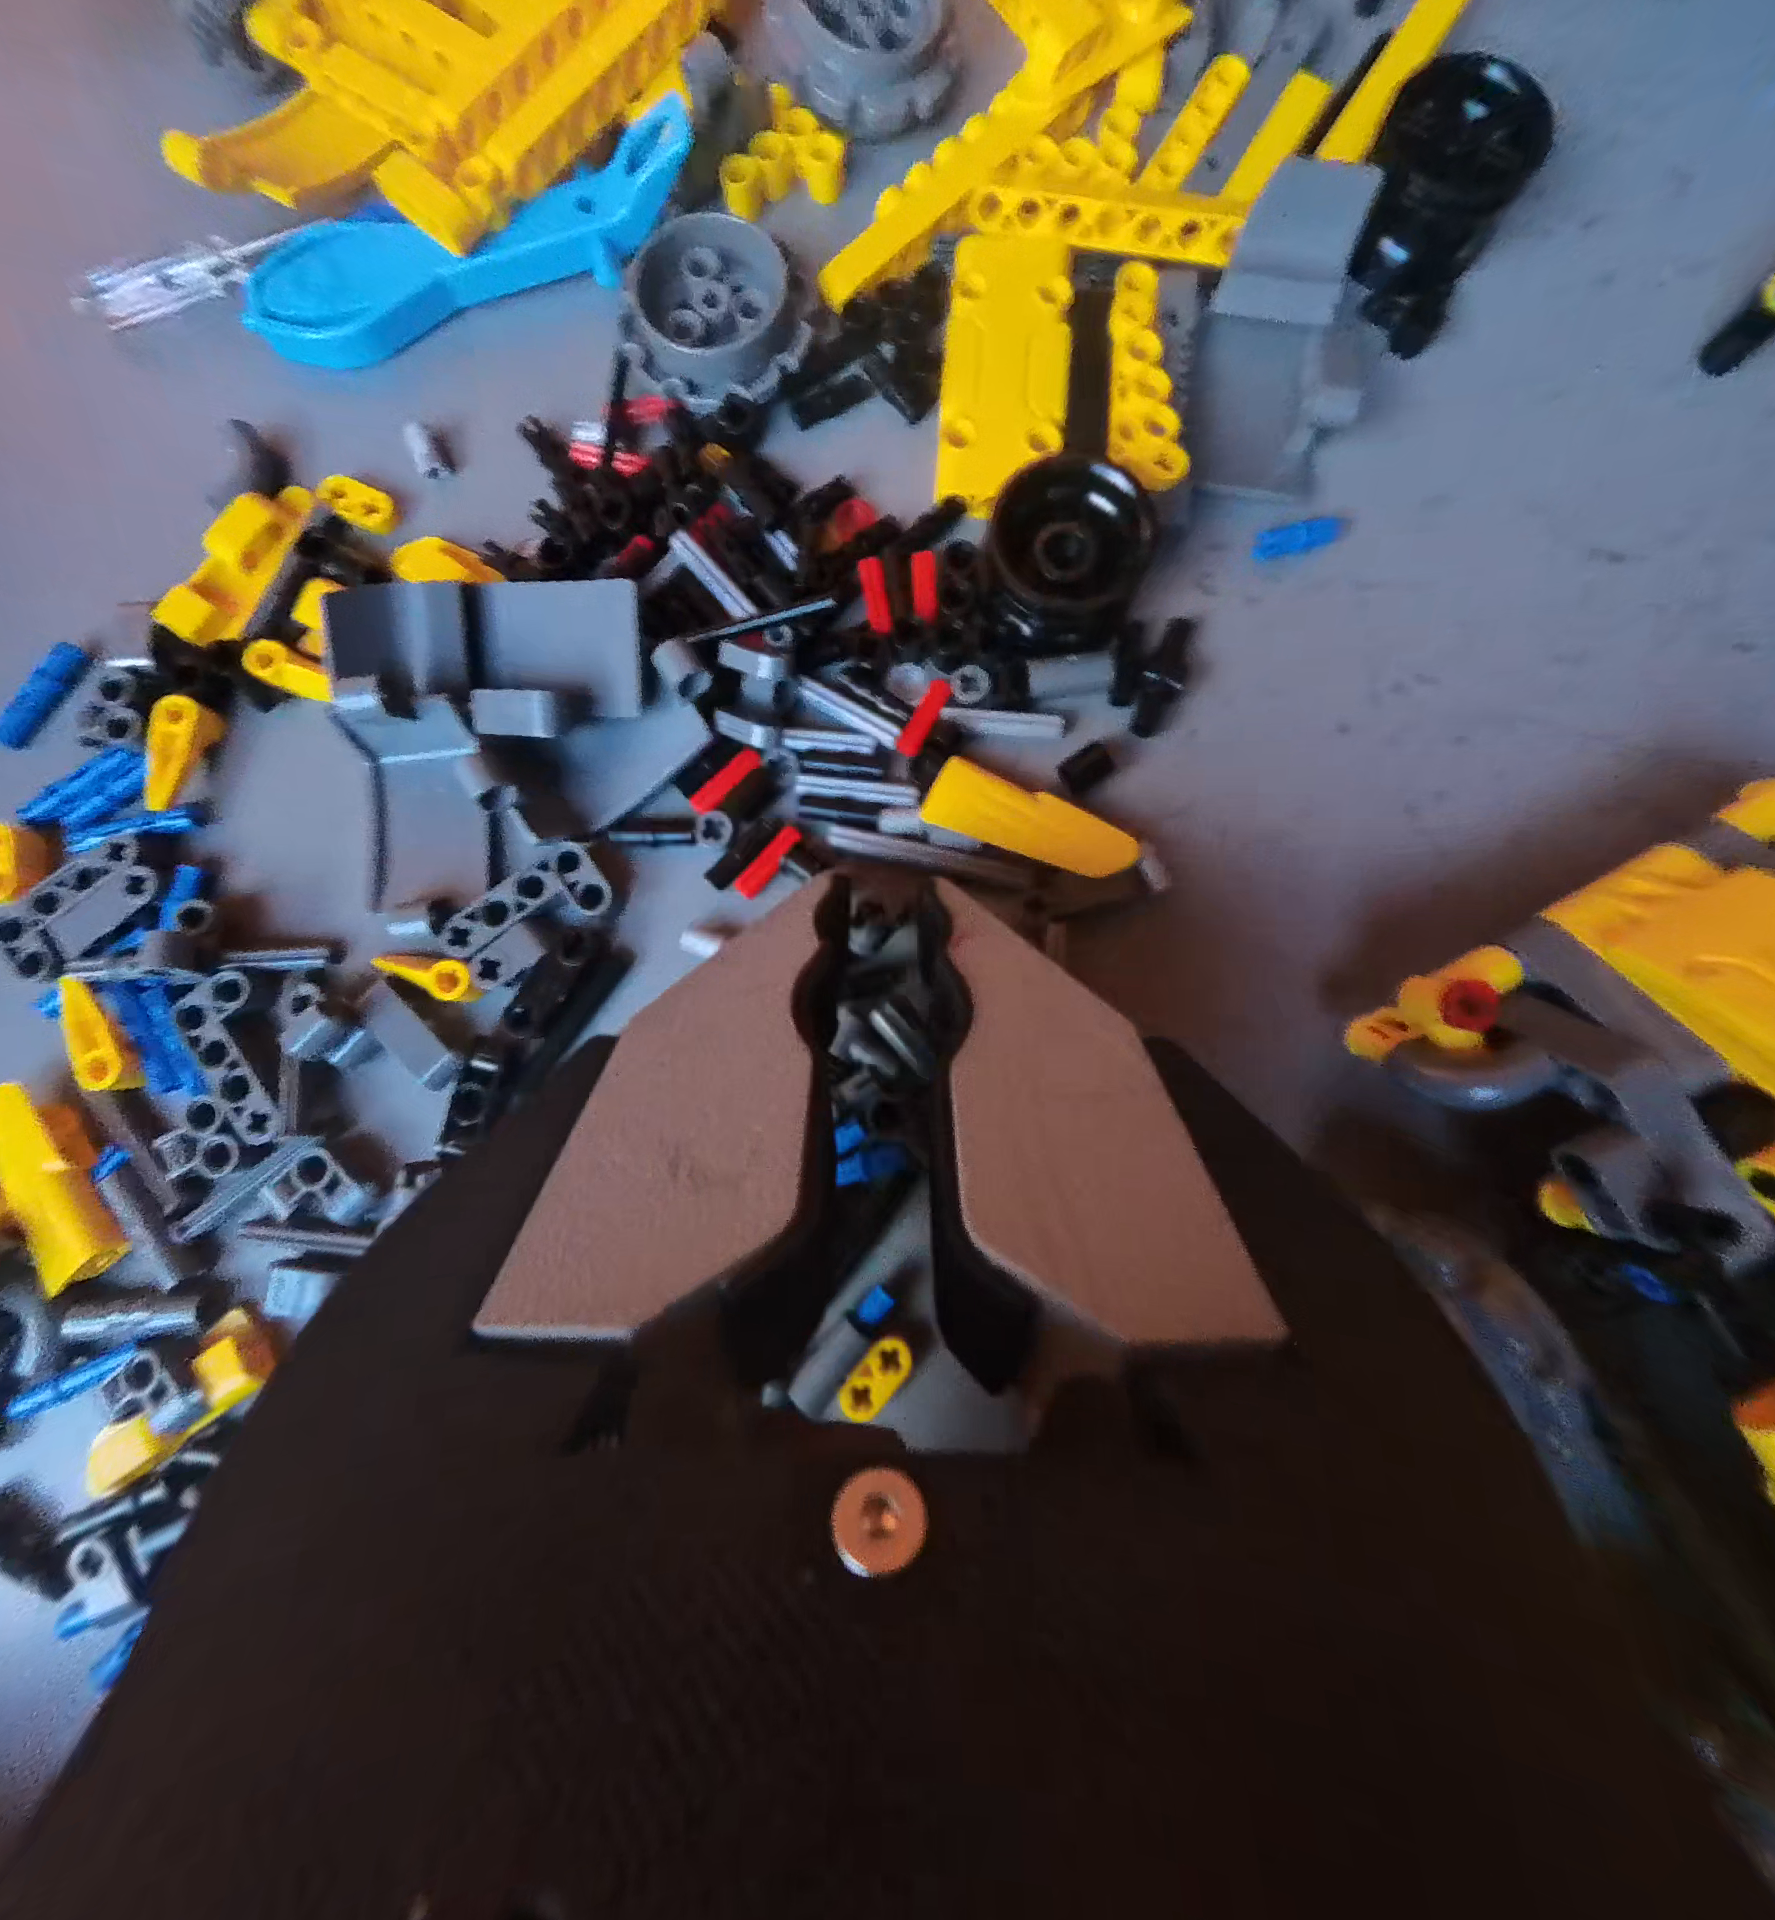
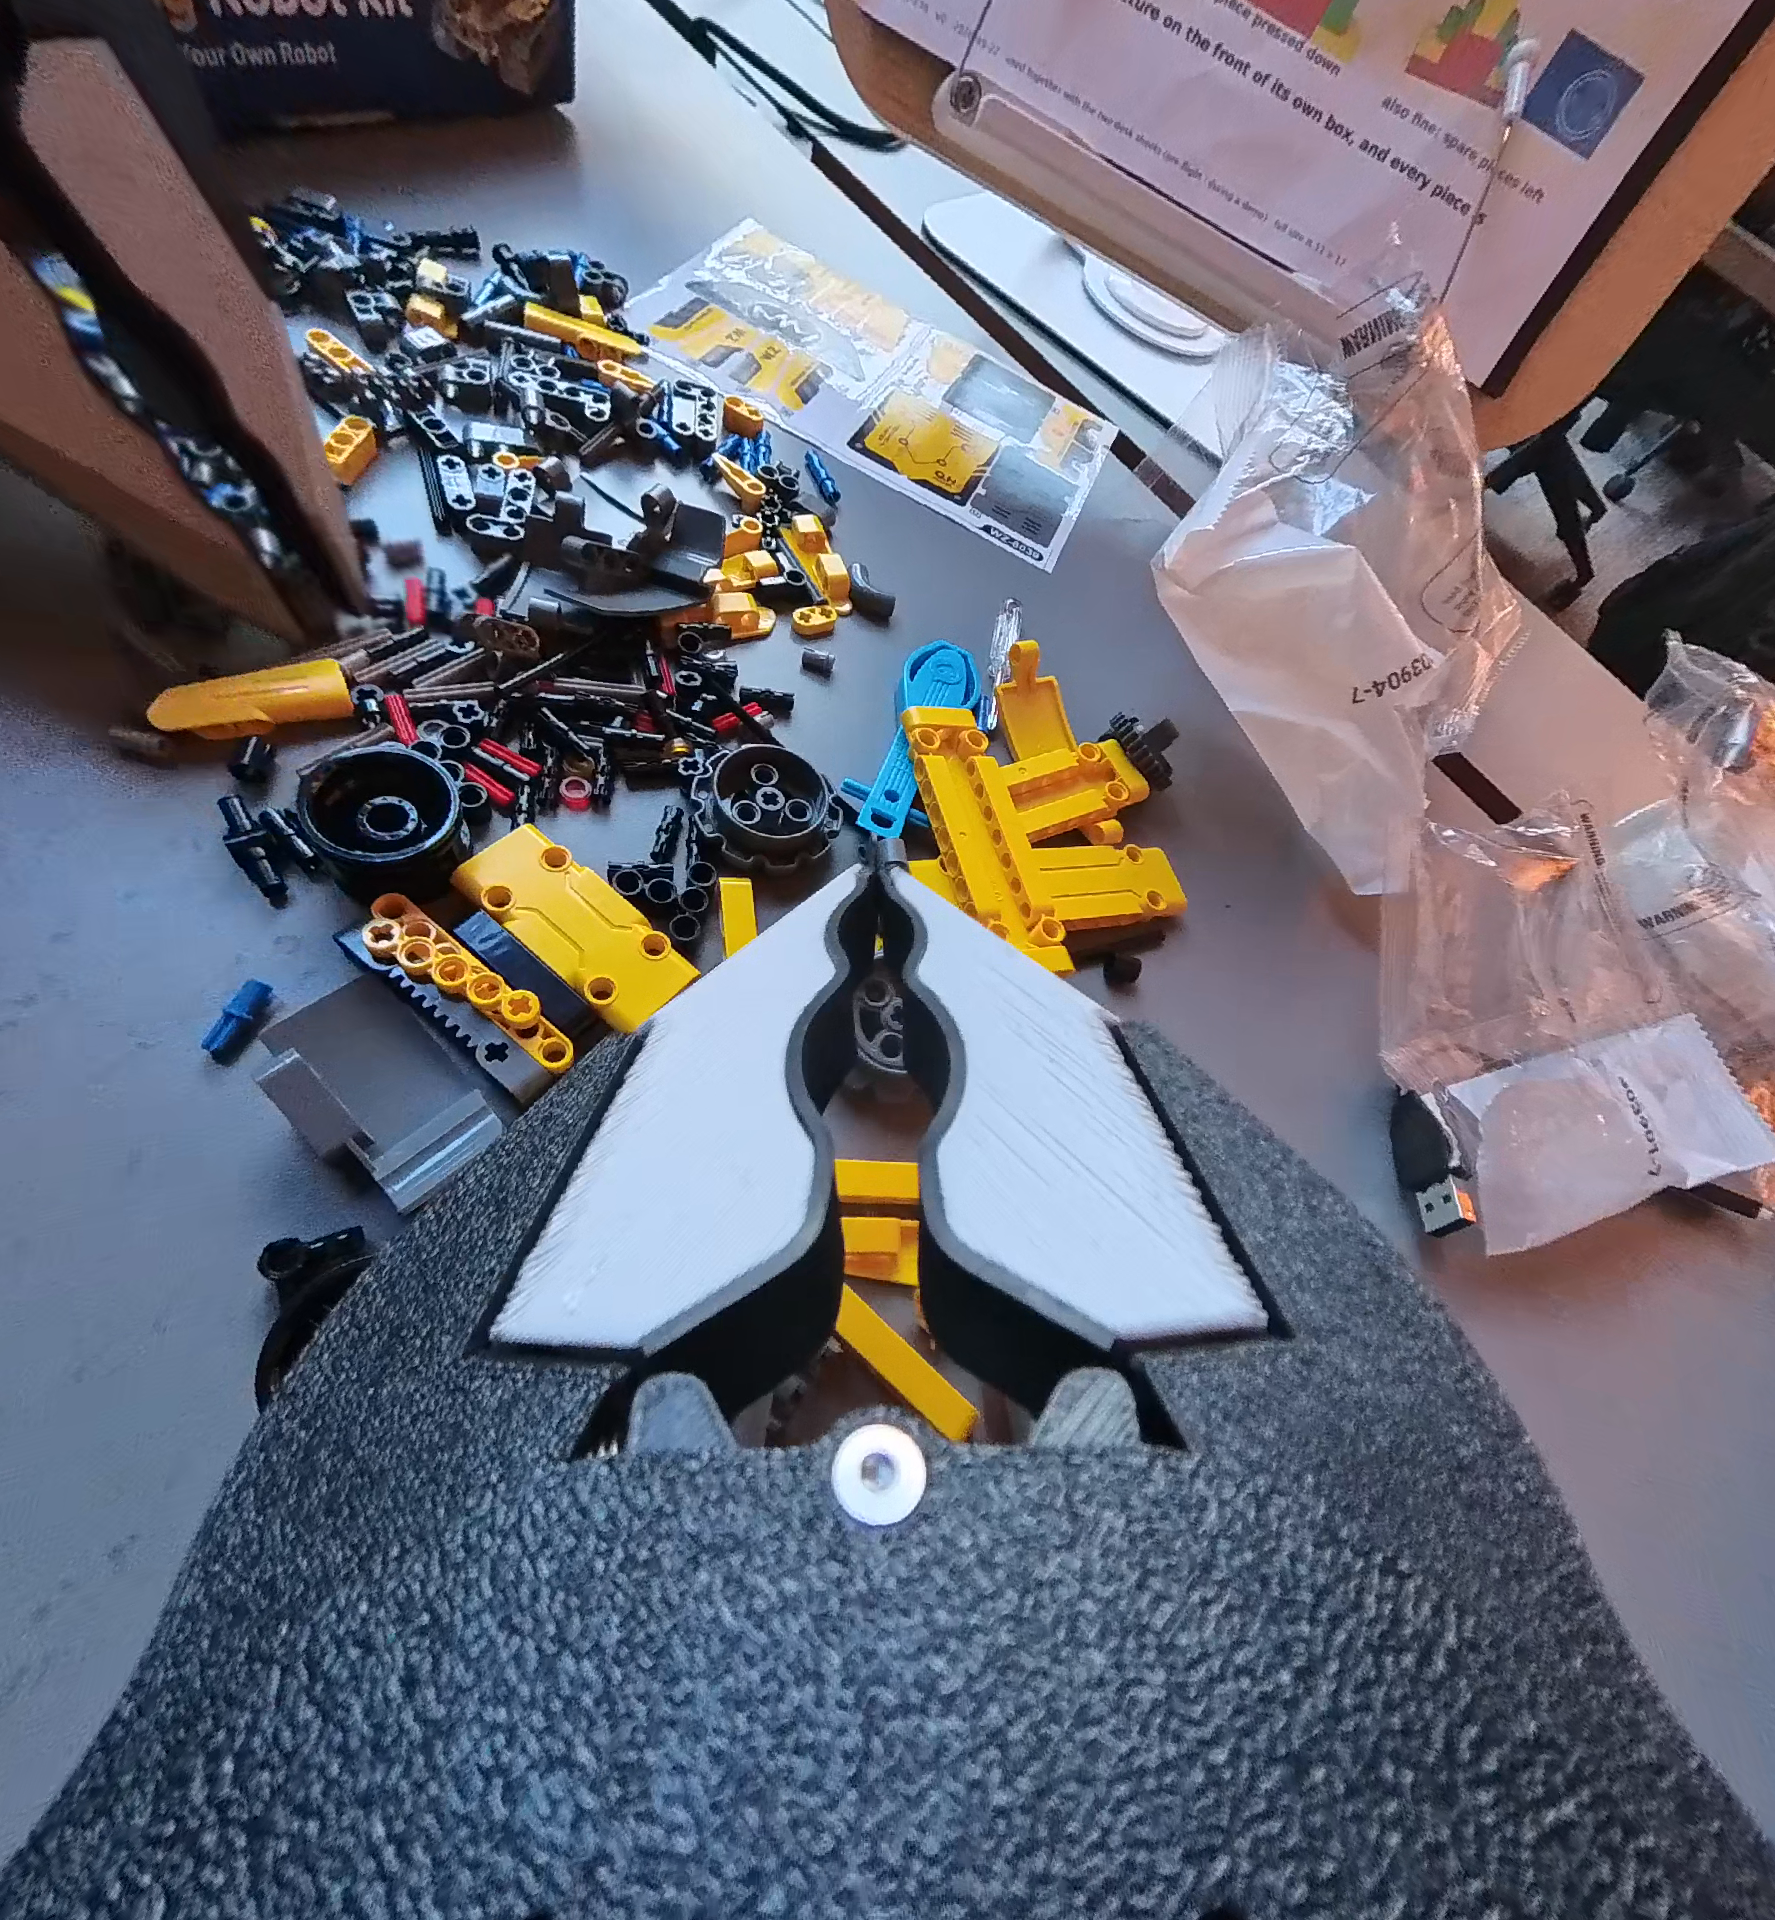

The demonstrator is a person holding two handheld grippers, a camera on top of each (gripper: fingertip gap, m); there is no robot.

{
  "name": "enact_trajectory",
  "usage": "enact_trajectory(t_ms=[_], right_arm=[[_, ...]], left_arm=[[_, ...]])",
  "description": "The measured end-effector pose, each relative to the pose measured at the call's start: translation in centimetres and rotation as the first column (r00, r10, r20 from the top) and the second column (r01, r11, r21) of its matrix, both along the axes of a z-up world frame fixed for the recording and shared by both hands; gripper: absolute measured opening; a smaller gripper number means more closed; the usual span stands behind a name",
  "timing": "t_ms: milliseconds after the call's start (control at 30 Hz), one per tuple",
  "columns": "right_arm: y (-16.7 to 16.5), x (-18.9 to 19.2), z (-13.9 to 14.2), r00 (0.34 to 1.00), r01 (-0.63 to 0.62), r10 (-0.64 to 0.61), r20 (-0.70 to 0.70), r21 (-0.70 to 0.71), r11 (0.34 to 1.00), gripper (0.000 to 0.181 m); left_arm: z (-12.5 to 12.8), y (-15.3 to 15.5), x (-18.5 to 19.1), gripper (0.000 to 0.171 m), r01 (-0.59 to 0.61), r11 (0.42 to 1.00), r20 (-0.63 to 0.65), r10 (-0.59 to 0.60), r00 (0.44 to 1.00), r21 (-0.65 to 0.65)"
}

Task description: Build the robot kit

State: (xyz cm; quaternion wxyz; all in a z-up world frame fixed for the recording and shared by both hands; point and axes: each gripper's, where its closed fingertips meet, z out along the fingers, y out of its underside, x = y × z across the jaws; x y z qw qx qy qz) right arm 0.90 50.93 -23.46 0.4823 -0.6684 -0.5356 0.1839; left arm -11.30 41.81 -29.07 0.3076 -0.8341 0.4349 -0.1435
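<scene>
My left gripper (image 1: 885,891) has tan fingers that stand slightly apart. It hovers low over a heap of small black, grey and red pins and axles (image 1: 821,727), and I see nothing gripped. A yellow pointed panel (image 1: 1028,821) lies just right of its tips. Its fingers (image 2: 114,208) also show at the upper left of the right wrist view. My right gripper (image 2: 878,875) has white fingers shut at the tips on a small dark grey pin (image 2: 888,854). It is held above the table beside a yellow beam assembly (image 2: 1028,831) and a grey toothed hub (image 2: 769,805).
A black wheel hub (image 2: 384,821), a blue separator tool (image 2: 914,717) and a yellow plate (image 2: 571,914) lie on the grey table (image 2: 83,1039). A sticker sheet (image 2: 862,384), plastic bags (image 2: 1330,623) and a USB plug (image 2: 1434,1174) are on the right. A part-built yellow model (image 1: 1693,1039) stands right of the left gripper. The gap from one gripper's tips to the other's is roughly 15 cm.
</scene>
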Motion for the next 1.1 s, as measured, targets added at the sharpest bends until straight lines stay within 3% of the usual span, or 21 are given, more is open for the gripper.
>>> enact_trajectory(t_ms=[167,367,533,667,767,867,1100], right_arm=[[0.0,0.0,0.0,1.0,-0.001,0.001,0.002,0.004,1.0,0.0],[0.0,0.0,0.0,1.0,-0.003,0.003,0.003,0.007,1.0,0.0],[0.0,-0.1,-0.2,1.0,-0.005,0.004,0.009,0.007,1.0,0.0],[0.0,-0.1,-0.2,1.0,-0.003,0.003,0.01,0.008,1.0,0.0],[0.0,-0.1,-0.1,1.0,-0.003,0.003,0.007,0.007,1.0,0.0],[-0.1,-0.2,-0.3,1.0,-0.007,0.007,0.011,0.004,1.0,0.0],[-0.3,-0.5,-0.4,1.0,-0.019,0.019,0.013,0.008,1.0,0.0]], left_arm=[[0.6,2.0,-2.0,0.008,-0.117,0.99,-0.029,0.12,0.992,0.074],[5.2,4.9,-5.0,0.009,-0.353,0.916,0.183,0.32,0.93,0.192],[6.1,5.3,-6.6,0.008,-0.442,0.889,0.293,0.394,0.871,0.119],[6.1,5.7,-7.6,0.009,-0.489,0.863,0.284,0.441,0.851,0.126],[6.4,5.6,-7.4,0.011,-0.484,0.868,0.309,0.433,0.847,0.113],[5.7,4.6,-4.9,0.017,-0.374,0.927,0.333,0.341,0.879,0.038],[3.0,3.7,-0.7,0.016,-0.246,0.967,0.224,0.227,0.948,0.063]])
